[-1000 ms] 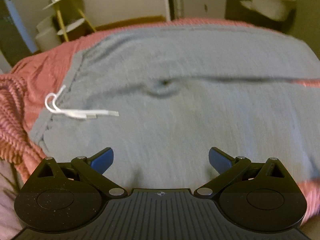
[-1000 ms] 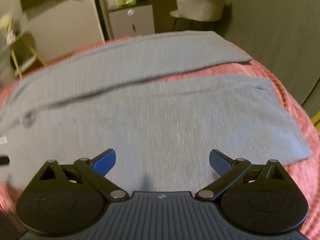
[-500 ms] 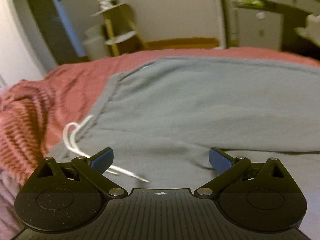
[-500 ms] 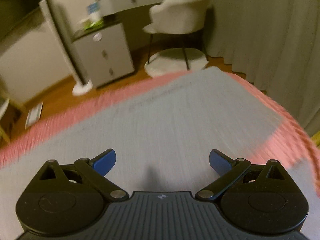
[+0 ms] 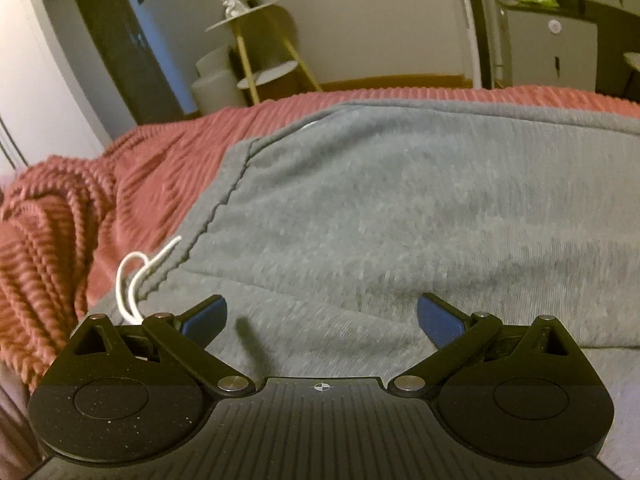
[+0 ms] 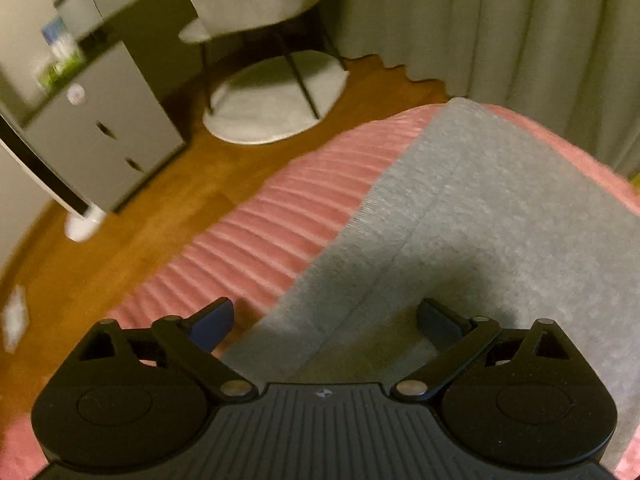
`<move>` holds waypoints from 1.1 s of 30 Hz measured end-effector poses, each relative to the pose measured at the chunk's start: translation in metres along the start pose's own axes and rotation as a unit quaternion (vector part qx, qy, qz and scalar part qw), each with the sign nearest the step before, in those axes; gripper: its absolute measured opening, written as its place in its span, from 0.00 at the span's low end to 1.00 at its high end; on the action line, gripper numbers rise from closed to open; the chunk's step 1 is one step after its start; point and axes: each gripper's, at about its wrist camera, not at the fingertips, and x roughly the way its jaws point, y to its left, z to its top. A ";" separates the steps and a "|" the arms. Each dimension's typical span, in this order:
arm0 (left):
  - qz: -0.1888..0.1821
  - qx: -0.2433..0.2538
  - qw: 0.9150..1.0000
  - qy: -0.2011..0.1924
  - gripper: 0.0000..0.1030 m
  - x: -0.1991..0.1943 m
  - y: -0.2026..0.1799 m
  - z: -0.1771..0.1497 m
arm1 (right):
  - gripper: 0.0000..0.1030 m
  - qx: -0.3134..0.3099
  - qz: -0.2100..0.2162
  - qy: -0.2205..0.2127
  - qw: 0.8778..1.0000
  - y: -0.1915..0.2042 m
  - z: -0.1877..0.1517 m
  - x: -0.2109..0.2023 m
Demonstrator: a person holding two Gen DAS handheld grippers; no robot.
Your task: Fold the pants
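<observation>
Grey sweatpants (image 5: 400,208) lie flat on a pink ribbed bedspread (image 5: 160,168). In the left wrist view the waistband edge runs up the left side, with a white drawstring (image 5: 136,276) looped beside it. My left gripper (image 5: 320,314) is open and empty, low over the waist area. In the right wrist view a grey pant leg (image 6: 500,220) reaches toward the bed's far edge. My right gripper (image 6: 326,320) is open and empty, low over that leg's left edge near the hem end.
A bunched pink knit blanket (image 5: 44,248) lies left of the waistband. Beyond the bed are a wooden floor (image 6: 120,248), a grey cabinet (image 6: 100,128), a white chair (image 6: 256,4) on a round rug, curtains (image 6: 520,32) and a small shelf stand (image 5: 264,52).
Both grippers have moved forward and lower over the pants. The left now sits by the waistband and drawstring; the right has swung to the far leg's end near the bed edge. Both stay open.
</observation>
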 end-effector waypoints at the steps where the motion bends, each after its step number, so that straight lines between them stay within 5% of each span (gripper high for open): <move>1: 0.003 0.004 1.000 -0.002 1.00 -0.001 -0.003 -0.002 | 0.82 -0.019 -0.020 -0.009 1.000 0.003 -0.003 0.001; 3: 0.006 0.005 1.000 -0.005 1.00 -0.004 -0.004 -0.002 | 0.38 -0.040 -0.037 -0.028 0.998 0.005 -0.010 -0.001; 5: 0.000 -0.003 1.000 -0.001 1.00 -0.005 -0.002 -0.002 | 0.08 -0.034 0.009 -0.039 0.999 -0.010 -0.014 -0.015; 10: -0.051 -0.051 0.997 -0.007 1.00 -0.010 0.012 0.000 | 0.05 0.028 0.136 -0.090 0.986 -0.096 -0.068 -0.074; 14: -0.120 -0.104 0.987 -0.029 1.00 -0.017 0.028 -0.002 | 0.05 0.075 0.167 -0.115 0.976 -0.161 -0.148 -0.117; 17: -0.169 -0.134 0.975 -0.044 1.00 -0.019 0.040 0.000 | 0.05 0.116 0.151 -0.090 0.978 -0.193 -0.196 -0.120; 22: -0.238 -0.165 0.957 -0.015 1.00 -0.006 0.043 0.031 | 0.10 0.051 0.136 -0.115 0.983 -0.178 -0.197 -0.120; 26: -0.254 -0.205 0.945 0.011 1.00 0.022 0.035 0.078 | 0.11 0.017 0.131 -0.119 0.984 -0.174 -0.204 -0.119; 31: -0.298 -0.241 0.919 0.090 1.00 0.077 -0.007 0.134 | 0.16 0.066 0.176 -0.106 0.977 -0.181 -0.195 -0.108; 33: -0.299 -0.244 0.915 0.116 1.00 0.095 -0.027 0.147 | 0.18 0.072 0.185 -0.111 0.974 -0.184 -0.194 -0.103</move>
